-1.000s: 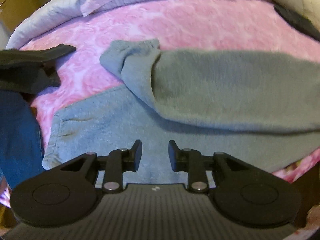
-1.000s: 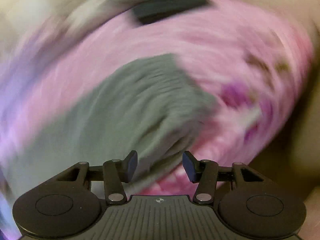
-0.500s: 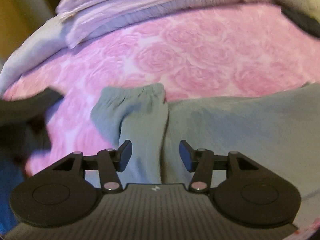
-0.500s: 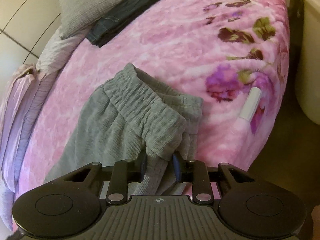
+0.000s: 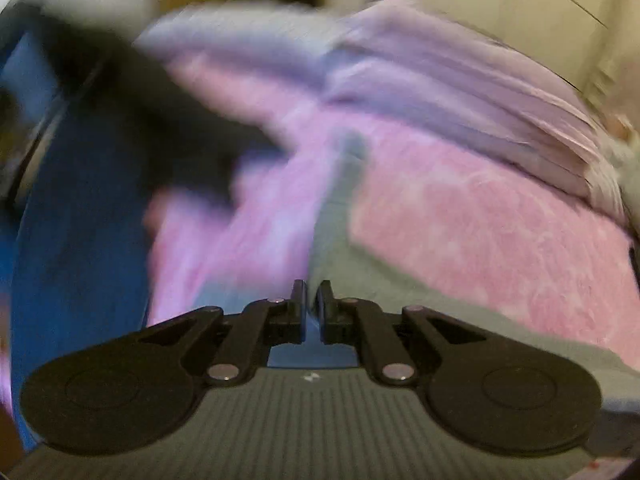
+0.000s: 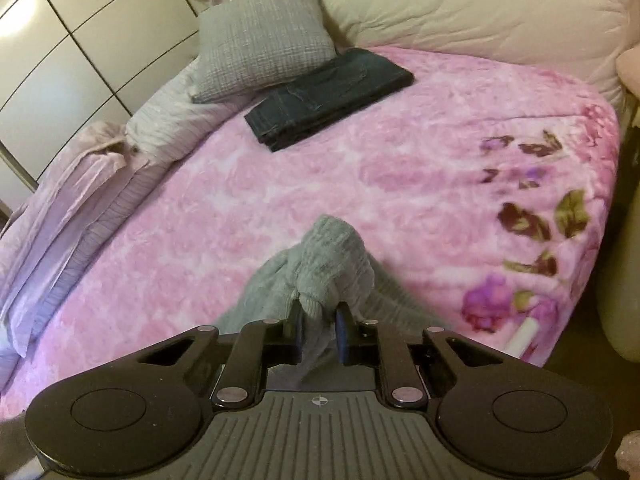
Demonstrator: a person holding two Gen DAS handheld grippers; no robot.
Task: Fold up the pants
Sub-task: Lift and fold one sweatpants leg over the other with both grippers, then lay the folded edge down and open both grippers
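Both tongs are clamped on the grey pants (image 6: 332, 264). From the right wrist view, the right gripper (image 6: 319, 320) has its jaws drawn in tight on a bunched, ribbed part of the fabric, which bulges up just ahead of the fingertips (image 6: 297, 322) while the rest trails down toward the near edge of the bed. From the left wrist view, which is badly smeared by blur, the left gripper (image 5: 311, 300) has its jaws nearly together; a narrow band of grey cloth (image 5: 334, 216) runs from between them away across the pink blanket (image 5: 500, 232). Whether cloth truly sits between the pads is hard to make out there.

The pants lie near the front edge of the pink floral blanket (image 6: 320, 168). Toward the far edge a folded pair of dark jeans (image 6: 328, 94) rests against a grey pillow (image 6: 264, 36), with a cream duvet (image 6: 472, 12) behind. Lilac striped bedding (image 6: 80, 184) is heaped along the left edge.
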